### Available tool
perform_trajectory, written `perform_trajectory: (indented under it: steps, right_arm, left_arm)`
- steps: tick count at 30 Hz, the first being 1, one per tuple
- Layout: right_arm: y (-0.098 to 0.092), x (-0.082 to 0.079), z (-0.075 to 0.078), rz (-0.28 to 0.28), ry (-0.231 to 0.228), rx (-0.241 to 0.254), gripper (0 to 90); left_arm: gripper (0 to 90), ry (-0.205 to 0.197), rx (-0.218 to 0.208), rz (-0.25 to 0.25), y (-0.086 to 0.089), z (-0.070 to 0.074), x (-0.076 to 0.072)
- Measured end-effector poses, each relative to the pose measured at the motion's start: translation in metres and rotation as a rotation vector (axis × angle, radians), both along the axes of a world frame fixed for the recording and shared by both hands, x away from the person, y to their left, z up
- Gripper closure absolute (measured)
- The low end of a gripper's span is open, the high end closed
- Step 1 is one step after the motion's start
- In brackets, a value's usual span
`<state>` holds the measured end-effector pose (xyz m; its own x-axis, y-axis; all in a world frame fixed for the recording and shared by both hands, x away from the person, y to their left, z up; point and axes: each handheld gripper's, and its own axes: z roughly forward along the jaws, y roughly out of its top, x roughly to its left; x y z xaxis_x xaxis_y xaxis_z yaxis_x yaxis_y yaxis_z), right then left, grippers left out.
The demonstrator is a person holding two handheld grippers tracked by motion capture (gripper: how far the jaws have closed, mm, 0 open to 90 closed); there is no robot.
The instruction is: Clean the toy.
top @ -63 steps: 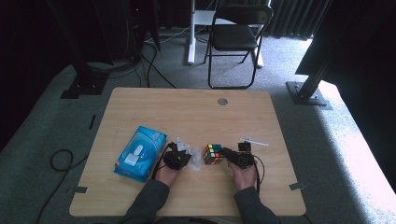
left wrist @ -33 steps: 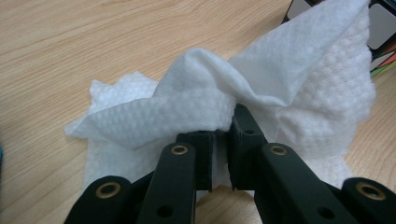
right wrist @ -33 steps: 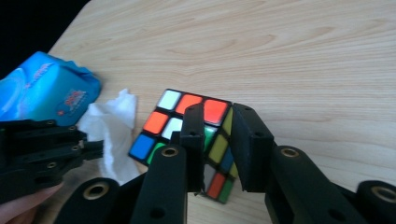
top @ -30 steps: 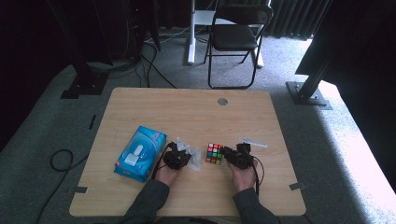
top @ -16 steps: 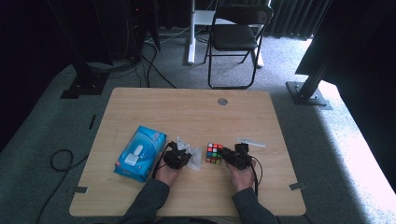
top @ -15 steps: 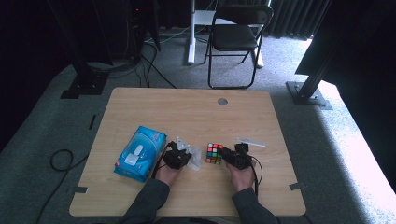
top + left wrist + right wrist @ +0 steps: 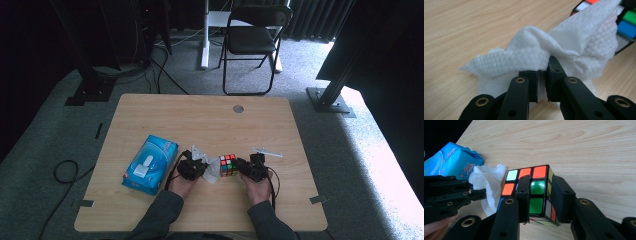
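I can't read the print on the blue wipes pack [image 7: 149,164]. My left claw [image 7: 541,75] pinches a crumpled white wipe [image 7: 554,50] against the multicoloured cube [image 7: 531,195], which my right claw [image 7: 540,195] clamps mid-desk [image 7: 200,115].

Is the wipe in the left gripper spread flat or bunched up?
Bunched up. In the left gripper view the white wipe is crumpled into folds, pinched between the left gripper jaws, against the cube.

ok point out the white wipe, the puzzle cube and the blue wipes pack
white wipe [image 7: 529,60]: left gripper view, on the bunched fold above the jaws
puzzle cube [image 7: 537,187]: right gripper view, on a green sticker
blue wipes pack [image 7: 150,164]: high view, on its top face
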<state>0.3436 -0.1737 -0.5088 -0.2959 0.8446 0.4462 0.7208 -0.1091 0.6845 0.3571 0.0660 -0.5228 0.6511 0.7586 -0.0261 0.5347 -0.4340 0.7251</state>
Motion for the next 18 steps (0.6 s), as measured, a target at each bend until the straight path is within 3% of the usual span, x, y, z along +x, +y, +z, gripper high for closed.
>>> perform_trajectory:
  steps: [11, 18]
  right_arm:
    - [0.000, 0.000, 0.000, 0.003, 0.001, -0.001, 69.2]
    - [0.004, -0.002, 0.000, 0.021, -0.002, -0.008, 69.2]
  left_arm:
    - [81.7, -0.016, -0.015, -0.046, -0.018, 0.008, -0.001]
    - [81.7, -0.020, -0.029, -0.050, -0.024, 0.012, 0.002]
